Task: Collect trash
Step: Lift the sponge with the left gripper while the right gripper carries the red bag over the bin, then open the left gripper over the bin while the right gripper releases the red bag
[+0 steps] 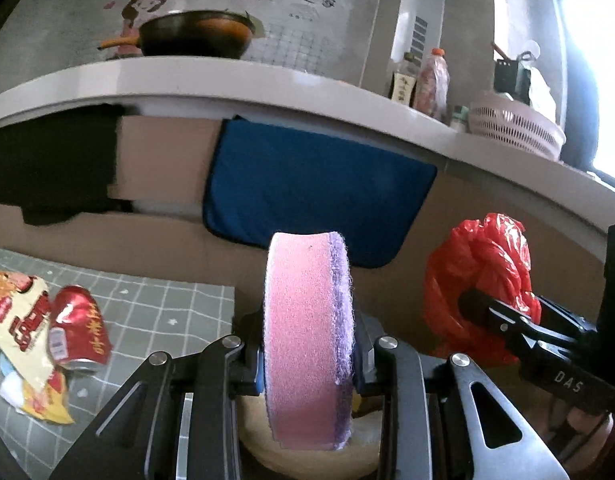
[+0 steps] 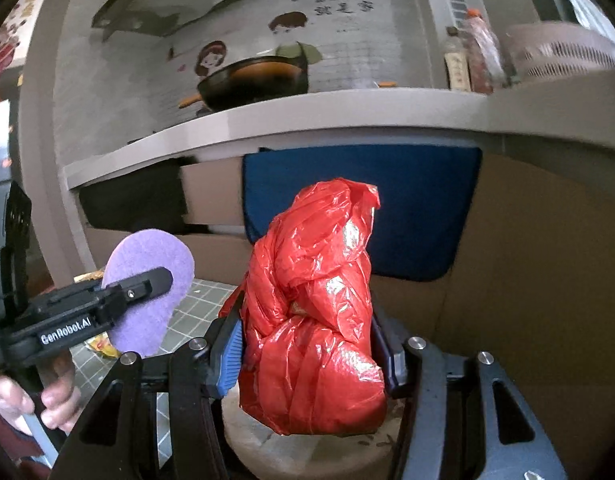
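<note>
The carry step is in hand — a pink sponge (image 1: 307,340) is clamped in the left gripper (image 1: 307,364) jaws, a red plastic bag (image 2: 315,320) in the right gripper (image 2: 307,360) jaws. A bin is needed next — none is seen, and the crushed can (image 1: 79,328) is left on the mat.

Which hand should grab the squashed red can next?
Probably left: the can lies on the mat on its side. But its jaws hold the sponge, and the right's hold the red bag.

A pink sponge (image 1: 303,340) with a purple scrubbing face stands on edge, clamped between two black fingers. A crumpled red plastic bag (image 2: 315,320), glossy and bunched upright, is pinched likewise. On the grey gridded mat lie a dented red can (image 1: 79,328) and a yellow-red snack wrapper (image 1: 23,336), touching.
</note>
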